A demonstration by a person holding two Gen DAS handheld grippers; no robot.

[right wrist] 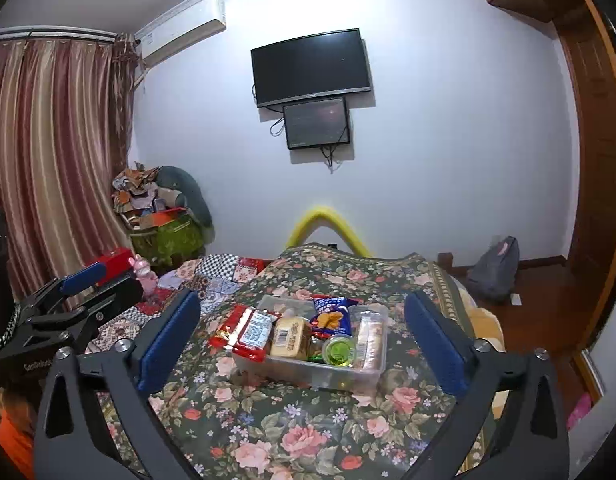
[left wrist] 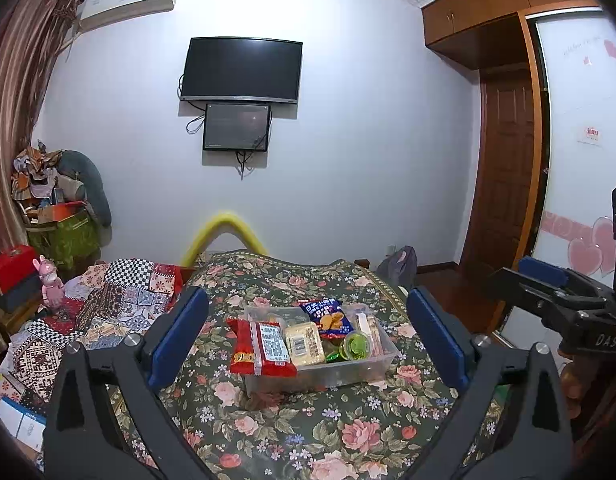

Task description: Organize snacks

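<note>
A clear plastic bin sits on the floral cloth, filled with snacks. A red packet leans over its left rim. Beside it lie a pale yellow pack, a blue chip bag, a green jelly cup and a wafer pack. My left gripper is open, raised in front of the bin, holding nothing. My right gripper is likewise open and empty; it also shows at the right edge of the left wrist view.
The floral cloth covers a table or bed. A patchwork cloth and pink toy lie left. A backpack stands on the wood floor at right. Screens hang on the far wall.
</note>
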